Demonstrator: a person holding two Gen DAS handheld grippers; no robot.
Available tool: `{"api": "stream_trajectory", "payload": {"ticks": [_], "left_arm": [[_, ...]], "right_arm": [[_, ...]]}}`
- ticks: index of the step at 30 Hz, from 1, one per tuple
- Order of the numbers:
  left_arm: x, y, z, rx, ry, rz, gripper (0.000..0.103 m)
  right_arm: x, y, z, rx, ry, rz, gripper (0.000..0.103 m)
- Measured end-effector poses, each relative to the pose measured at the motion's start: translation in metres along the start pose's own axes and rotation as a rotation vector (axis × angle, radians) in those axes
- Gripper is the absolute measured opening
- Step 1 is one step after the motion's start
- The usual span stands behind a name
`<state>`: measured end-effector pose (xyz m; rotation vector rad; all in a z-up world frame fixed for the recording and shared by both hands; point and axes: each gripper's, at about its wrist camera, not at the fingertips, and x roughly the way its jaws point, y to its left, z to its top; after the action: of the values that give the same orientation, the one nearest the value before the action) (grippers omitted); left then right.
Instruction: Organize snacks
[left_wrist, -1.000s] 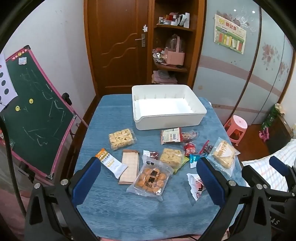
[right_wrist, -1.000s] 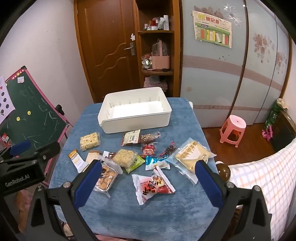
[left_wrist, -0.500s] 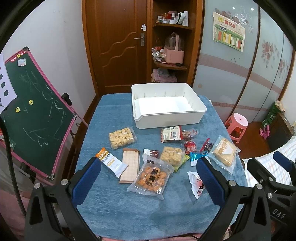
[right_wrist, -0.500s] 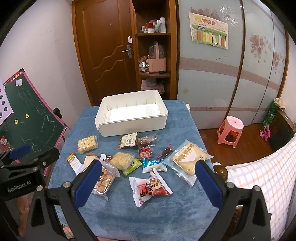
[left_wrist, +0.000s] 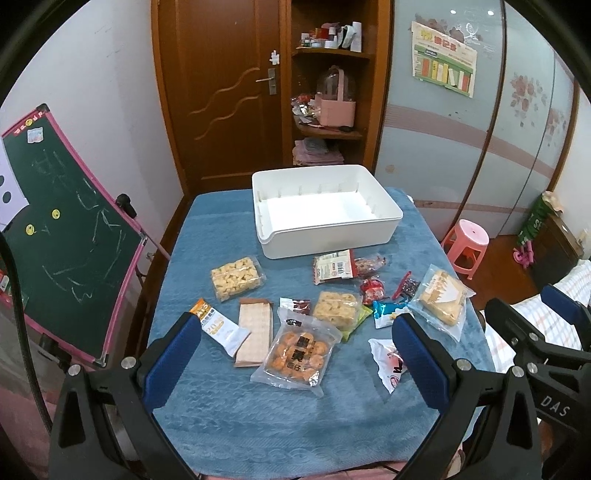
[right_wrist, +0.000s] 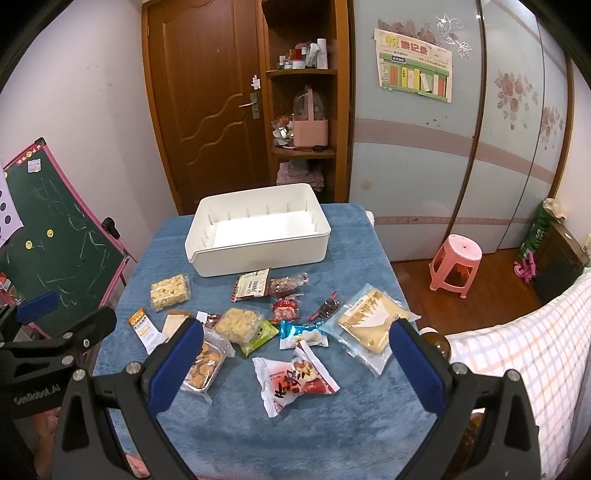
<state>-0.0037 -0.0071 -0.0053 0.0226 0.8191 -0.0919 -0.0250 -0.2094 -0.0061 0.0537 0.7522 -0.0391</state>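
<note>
Left gripper (left_wrist: 295, 360): you hold it above the near edge of the table, its blue pads spread wide with nothing between them.
Right gripper (right_wrist: 295, 360): you hold it over the near right part of the table, also spread wide and empty.
White bin (left_wrist: 388, 221): it sits at the far end of the blue tablecloth (left_wrist: 240, 406), and its inside shows only the white floor.
Snacks, left side: a clear pack of yellow puffs (left_wrist: 237, 277) lies nearest the bin's left corner; nearer you lie an orange-and-white bar (left_wrist: 218, 325) and a tan wafer pack (left_wrist: 255, 332), touching each other.
Snacks, middle: a clear bag of round orange biscuits (left_wrist: 297, 350) lies between your left pads in the left view, with a tray of pale cookies (left_wrist: 338, 308) just behind it.
Snacks, right side: a flat pack of pale crackers (right_wrist: 371, 323) lies near the right edge, and a white bag with red print (right_wrist: 293, 380) lies closest to you in the right view.
Small sweets: a barcode packet (right_wrist: 253, 284) lies just in front of the bin, with a red wrapped candy (right_wrist: 285, 308) nearer you.
</note>
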Motion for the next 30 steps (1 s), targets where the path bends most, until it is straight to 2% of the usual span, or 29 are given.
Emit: {"api": "stream_trajectory", "payload": {"ticks": [10, 19, 30], "left_arm": [[0.002, -0.008, 0.0, 0.022, 0.003, -0.019, 0.103], [0.007, -0.005, 0.001, -0.004, 0.009, -0.036, 0.103], [0.016, -0.002, 0.0, -0.016, 0.048, -0.08, 0.102]], "right_arm": [[0.003, -0.001, -0.001, 0.002, -0.001, -0.008, 0.101], [0.002, -0.002, 0.002, -0.008, -0.019, -0.018, 0.101], [0.004, 0.003, 0.003, -0.015, -0.017, -0.028, 0.101]]}}
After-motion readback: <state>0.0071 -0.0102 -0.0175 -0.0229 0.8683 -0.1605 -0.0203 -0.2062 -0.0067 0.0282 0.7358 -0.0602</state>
